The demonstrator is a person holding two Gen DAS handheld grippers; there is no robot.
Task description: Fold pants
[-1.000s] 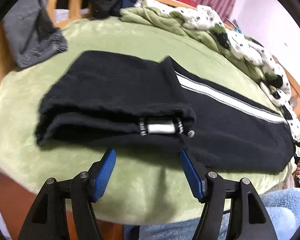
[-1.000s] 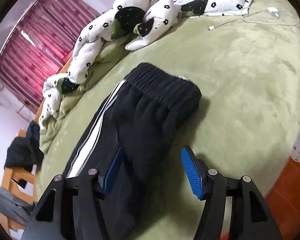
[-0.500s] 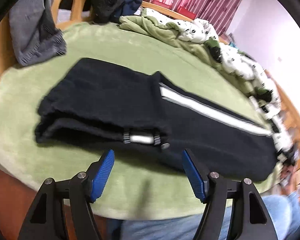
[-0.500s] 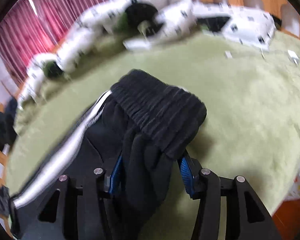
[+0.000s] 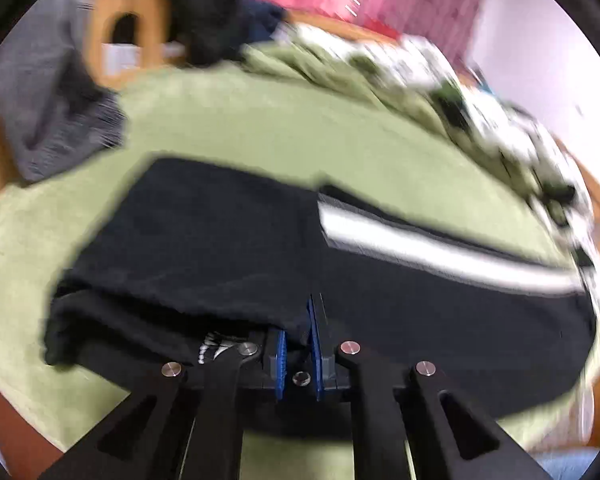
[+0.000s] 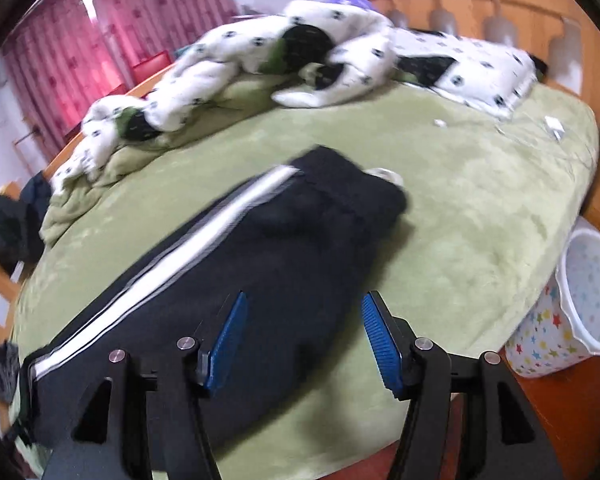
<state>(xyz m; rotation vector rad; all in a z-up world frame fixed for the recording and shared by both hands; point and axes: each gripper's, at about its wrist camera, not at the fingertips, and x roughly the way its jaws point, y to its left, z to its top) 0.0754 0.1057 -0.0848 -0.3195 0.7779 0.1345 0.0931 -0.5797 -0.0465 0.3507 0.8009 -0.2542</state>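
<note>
We have the black pants [image 5: 260,248] lying on the green bed cover [image 5: 260,120], partly folded, with the white side stripe [image 6: 204,224] running from about eight o'clock up toward twelve in the right wrist view. Our left tool [image 5: 298,344] is clenched on the near edge of the pants at six o'clock, pinching a small bunch of fabric beside the cuff. Our right tool [image 6: 304,336] sits at the waistband end with its jaws opening; the cloth lies beneath and between the blue pads, but they are not pressing on it.

The risk we see is a one-sided pull: with only the left tool gripping, lifting now could drag the stacked layers askew and undo the fold. The left pinch may also catch just the top layer, so the lower one would stay behind. The plush cover could cling and bunch the fabric. The left view is blurred, so we cannot tell how many layers are caught.
</note>
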